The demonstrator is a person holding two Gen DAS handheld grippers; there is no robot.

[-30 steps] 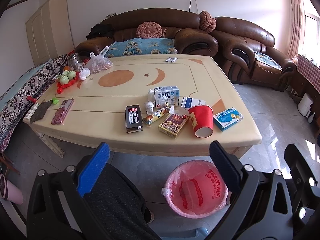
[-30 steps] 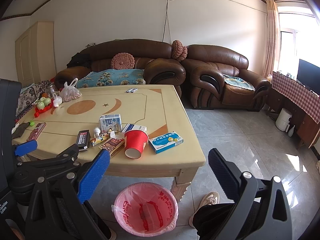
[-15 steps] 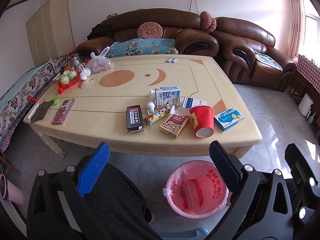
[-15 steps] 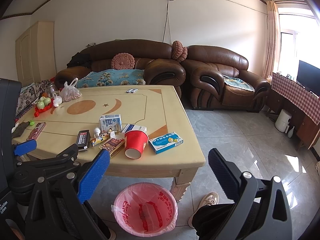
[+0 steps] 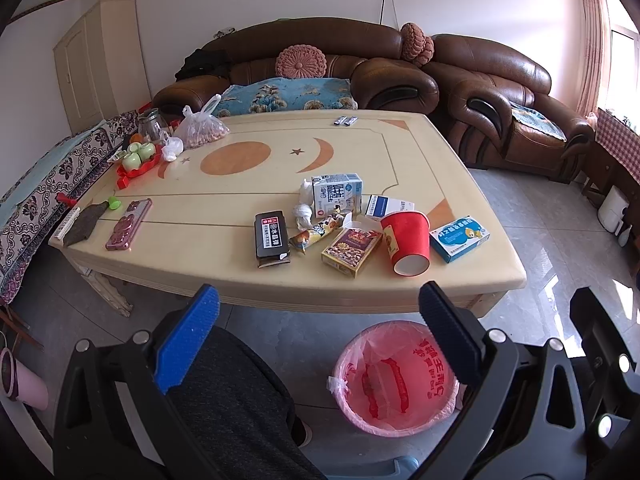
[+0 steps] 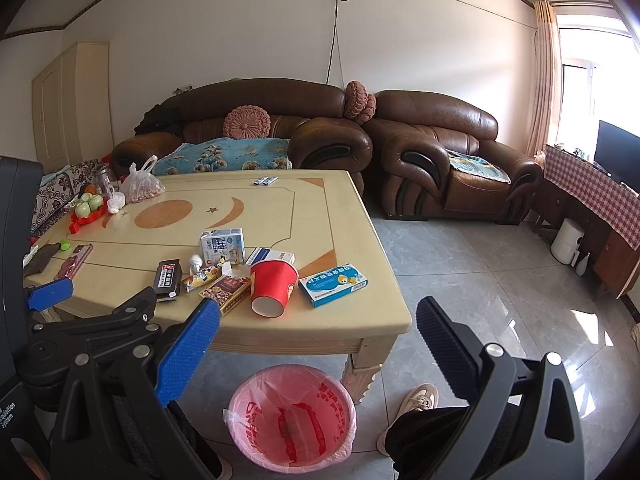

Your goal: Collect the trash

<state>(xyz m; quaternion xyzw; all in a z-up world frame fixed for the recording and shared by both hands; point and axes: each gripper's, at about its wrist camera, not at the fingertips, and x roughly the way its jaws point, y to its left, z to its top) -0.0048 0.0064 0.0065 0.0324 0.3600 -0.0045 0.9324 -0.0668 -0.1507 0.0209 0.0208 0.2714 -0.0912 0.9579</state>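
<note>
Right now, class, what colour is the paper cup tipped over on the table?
Red paper cup; clearest in the left wrist view.

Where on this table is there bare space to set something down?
Free: the table middle, across the moon inlays between the peanut bag and milk carton; also the strip between phone and black box. Crowded: around the red cup.

Daylight poured from the window (image 6: 592,92), which was blown out white, and glared on the floor tiles (image 6: 516,320) below it. Both views were sharp, bowed by fisheye, with black corners.
</note>
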